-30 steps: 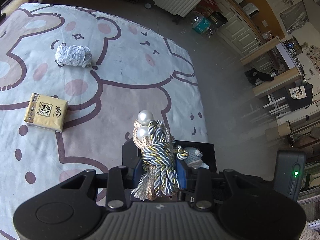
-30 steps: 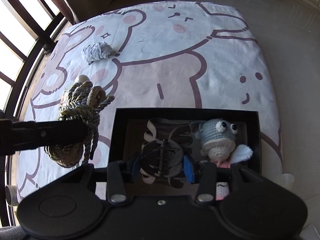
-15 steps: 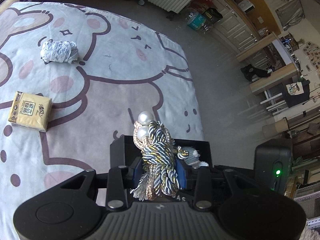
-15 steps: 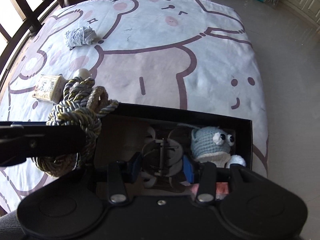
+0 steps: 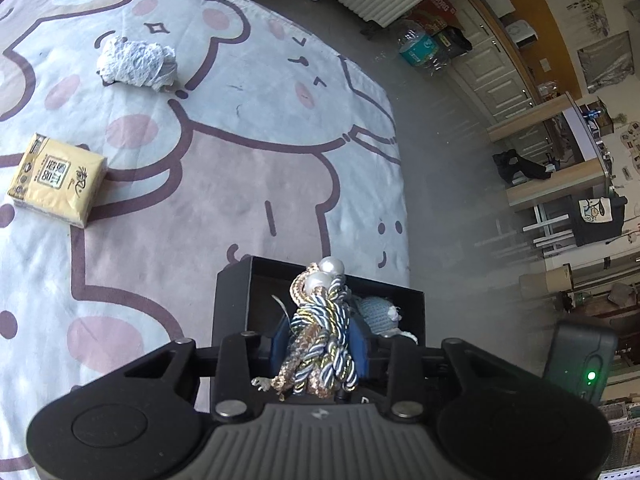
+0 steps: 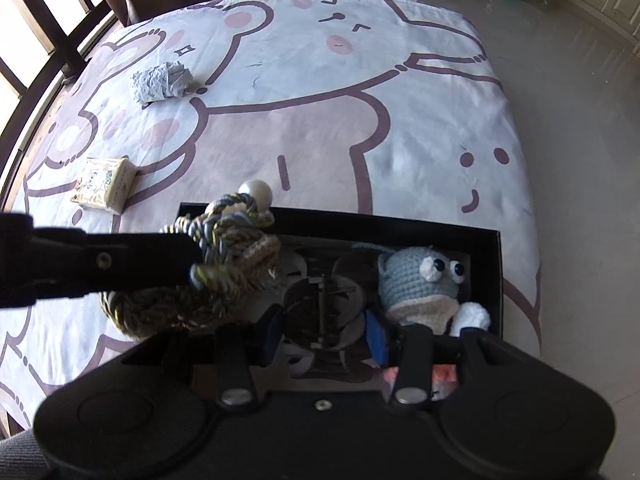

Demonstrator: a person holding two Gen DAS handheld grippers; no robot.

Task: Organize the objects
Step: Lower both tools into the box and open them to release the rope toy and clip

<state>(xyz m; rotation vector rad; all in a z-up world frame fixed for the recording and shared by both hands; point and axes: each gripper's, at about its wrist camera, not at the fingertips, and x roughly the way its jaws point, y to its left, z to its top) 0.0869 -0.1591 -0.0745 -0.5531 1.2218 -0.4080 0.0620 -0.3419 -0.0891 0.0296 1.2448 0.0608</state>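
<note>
left wrist view: the left gripper [image 5: 320,344] is clamped tight on the braided cord bundle [image 5: 322,332], held over the black box's [image 5: 228,300] near corner. if let go here, its loose loops could snag the rim or spill onto the blanket [image 5: 240,168]; the right gripper [image 6: 324,328], jaws part-open, holds the hair claw [image 6: 320,308] inside the box

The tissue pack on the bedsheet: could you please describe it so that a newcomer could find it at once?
Start from the cartoon-bear sheet and the black box at its near edge. Out on the open sheet lie two loose things; the tissue pack is the one nearer the box. It is flat, rectangular and yellow with dark print, whereas the other is a crumpled white wad.
</note>
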